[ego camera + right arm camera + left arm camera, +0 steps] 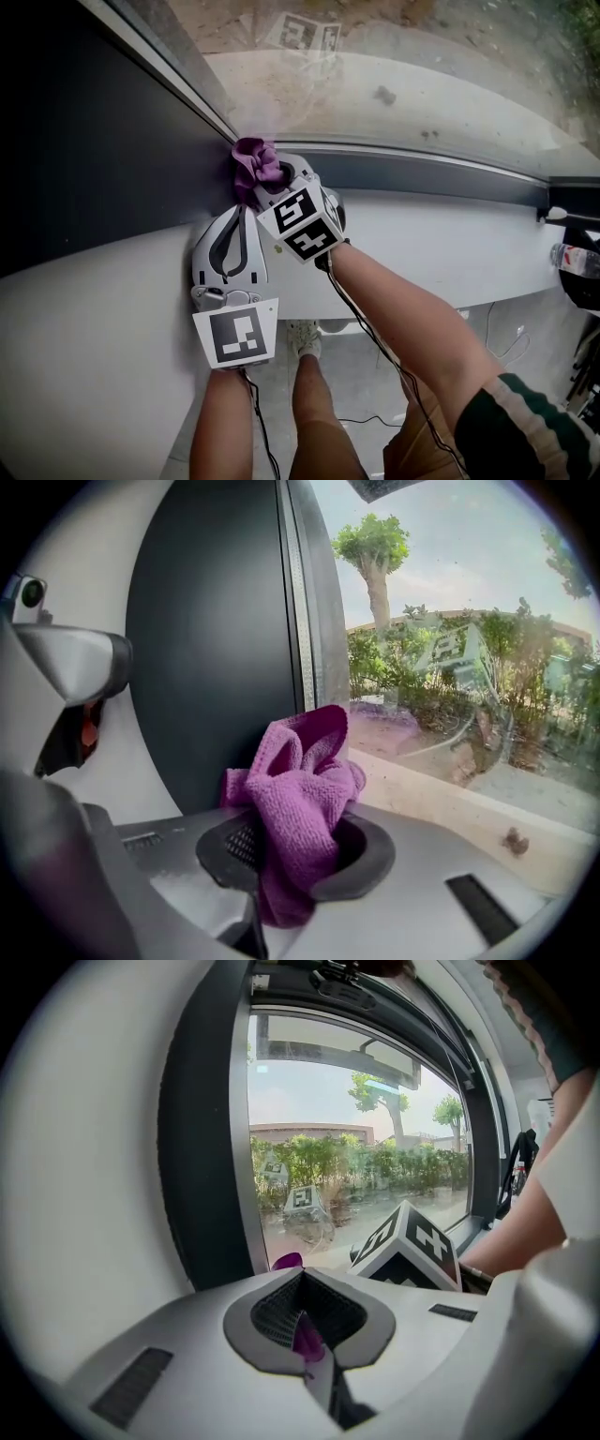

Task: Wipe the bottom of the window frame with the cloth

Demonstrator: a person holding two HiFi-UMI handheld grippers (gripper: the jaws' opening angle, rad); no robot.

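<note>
Wipe is starting: fingers of the right gripper [272,183] are gripping the purple cloth [255,167] at the bottom-left corner of the window frame [441,178], the left gripper [306,1335] is pinching a scrap of it, and the next move is likely calling for a pressed drag rightward.

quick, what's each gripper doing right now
Left gripper: shut, pinching a sliver of the purple microfibre cloth.
Right gripper: shut on the same cloth's bunch.

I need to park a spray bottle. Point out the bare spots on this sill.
Bare: the white sill from the right gripper across to the plastic bottle. Crowded: the left corner of the window frame, where the left gripper and right gripper both pinch the purple cloth.
</note>
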